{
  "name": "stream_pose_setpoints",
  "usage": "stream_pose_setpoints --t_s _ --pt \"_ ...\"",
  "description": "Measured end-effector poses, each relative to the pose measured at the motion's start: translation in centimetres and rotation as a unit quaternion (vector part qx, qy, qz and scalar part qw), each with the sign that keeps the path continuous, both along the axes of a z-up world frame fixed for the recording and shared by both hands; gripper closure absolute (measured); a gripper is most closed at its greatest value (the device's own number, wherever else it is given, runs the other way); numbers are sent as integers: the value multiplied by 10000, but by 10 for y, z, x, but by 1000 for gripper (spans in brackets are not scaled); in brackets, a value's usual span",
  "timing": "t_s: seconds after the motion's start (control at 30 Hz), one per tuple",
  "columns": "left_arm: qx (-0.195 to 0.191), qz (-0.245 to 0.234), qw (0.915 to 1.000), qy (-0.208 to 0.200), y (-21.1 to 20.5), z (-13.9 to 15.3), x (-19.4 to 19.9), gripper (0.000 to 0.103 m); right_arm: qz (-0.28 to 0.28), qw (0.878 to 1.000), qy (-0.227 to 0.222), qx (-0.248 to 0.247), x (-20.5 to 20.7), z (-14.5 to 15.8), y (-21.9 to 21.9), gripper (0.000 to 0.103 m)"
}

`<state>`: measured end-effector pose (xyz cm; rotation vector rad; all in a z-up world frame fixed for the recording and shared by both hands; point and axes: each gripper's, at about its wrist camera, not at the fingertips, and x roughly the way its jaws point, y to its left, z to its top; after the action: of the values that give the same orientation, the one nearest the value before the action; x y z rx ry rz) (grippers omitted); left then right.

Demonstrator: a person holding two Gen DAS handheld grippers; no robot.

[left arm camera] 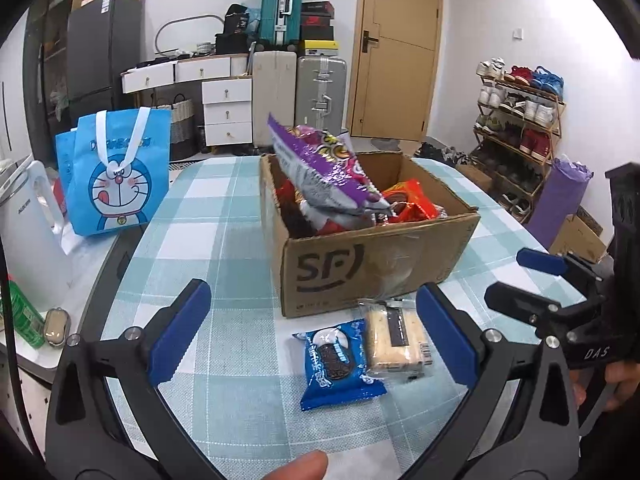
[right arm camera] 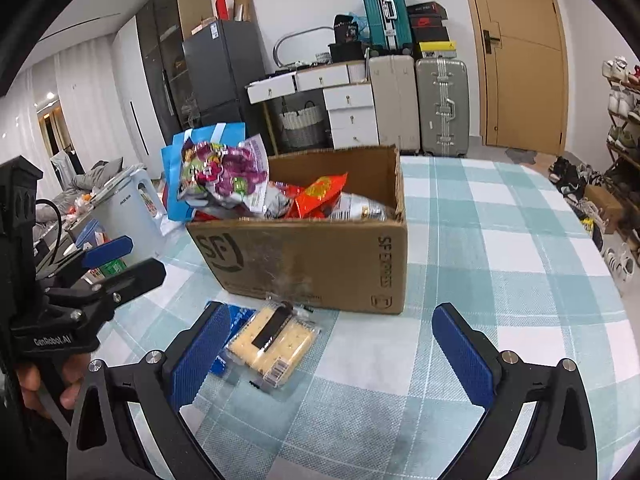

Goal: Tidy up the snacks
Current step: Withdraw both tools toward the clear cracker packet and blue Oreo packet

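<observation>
Left gripper point(left arm camera: 312, 336) jaws wide, holding nothing; right gripper point(right arm camera: 332, 352) same. Oreo pack point(left arm camera: 340, 364) and cracker pack point(left arm camera: 396, 340) lie side by side on the table point(left arm camera: 224, 240), just in front of the box point(left arm camera: 380, 256). In the right view the Oreo is mostly hidden behind a finger. Box reads "SF" and "SF EXPRESS"; the purple bag point(left arm camera: 324, 168) sticks out of it, print unreadable. Grippers marked "DAS", "GenRobot.AI".
</observation>
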<state>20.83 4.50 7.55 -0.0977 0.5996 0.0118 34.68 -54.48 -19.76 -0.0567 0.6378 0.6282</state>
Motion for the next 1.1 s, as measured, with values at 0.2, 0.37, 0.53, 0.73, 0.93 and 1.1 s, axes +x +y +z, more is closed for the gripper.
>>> stream_pose_setpoints --t_s 0.2,0.37,0.53,0.73,0.93,1.1 --pt "-38 60 9999 97 9 -4 4 1 51 9999 120 -54 2 -10 7 1" --pt "-46 127 9997 179 13 -9 7 1 138 9995 244 -168 3 -18 19 1" --pt "-20 210 9993 309 19 -19 13 1 161 9990 299 -289 0 -24 26 1" --pt "67 333 9985 432 27 -30 20 1 46 9978 540 -378 8 -35 32 1" --pt "104 475 9975 512 33 -40 28 1 -94 9960 654 -599 18 -42 49 1" --pt "158 594 9961 636 38 -45 32 1 -61 9947 862 -551 27 -44 63 1"
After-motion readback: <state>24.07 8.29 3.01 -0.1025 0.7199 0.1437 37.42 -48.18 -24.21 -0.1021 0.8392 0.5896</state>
